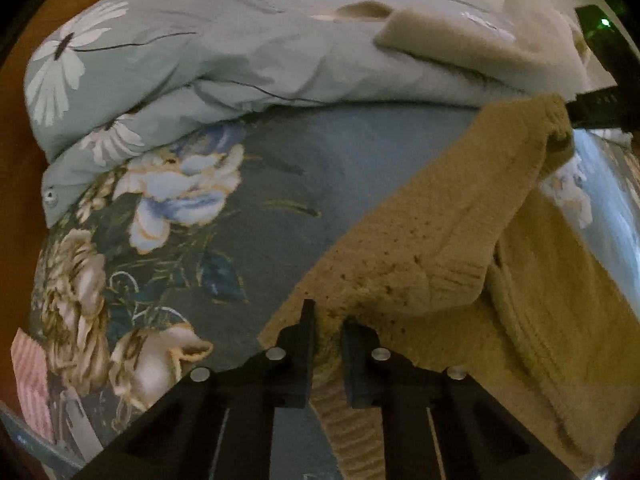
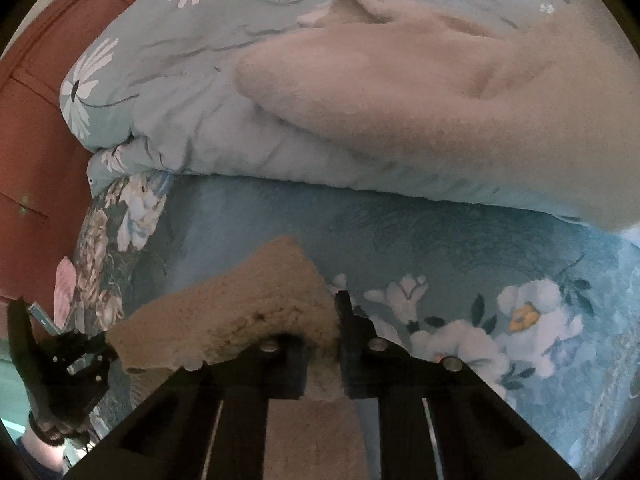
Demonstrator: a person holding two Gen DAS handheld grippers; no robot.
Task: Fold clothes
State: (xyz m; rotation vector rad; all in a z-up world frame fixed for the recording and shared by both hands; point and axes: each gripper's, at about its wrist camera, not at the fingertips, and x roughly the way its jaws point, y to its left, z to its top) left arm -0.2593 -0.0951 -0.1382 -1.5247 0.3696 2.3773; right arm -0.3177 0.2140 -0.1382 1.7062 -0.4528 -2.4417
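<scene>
Right, left tongs (image 1: 329, 344) clenched on the ribbed hem of a tan knit sweater (image 1: 420, 232), fabric bunched between the two fingers. Right tongs (image 2: 323, 344) likewise clamped on another edge of the sweater (image 2: 240, 304), knit packed into the gap. In the left view the right tongs show at the far right edge, holding up the opposite corner; in the right view the left tongs sit low at the left edge.

Sweater hangs between the two grips, lifted partly off the bed sheet (image 1: 248, 184), with a folded layer drooping back onto the rest of the garment at right. Floral sheet runs under everything. Behind it, a rolled pale-green duvet (image 1: 168, 64) with daisy print, and a beige fleece (image 2: 420, 88) lying on top of the duvet. Pink striped cloth (image 1: 30, 384) at the left bed edge. Brown headboard (image 2: 36, 128) beyond.

Judgement: mid-fold, edge being carried over.

Risks: both grips are on thick bunched knit near the fingertips, so a tug could pull the hem out. Loose knit stretches, so uneven pull from the two sides would skew the fold line. The drooping layer may crease or double under when laid down. Carrying too far forward could brush the duvet.
</scene>
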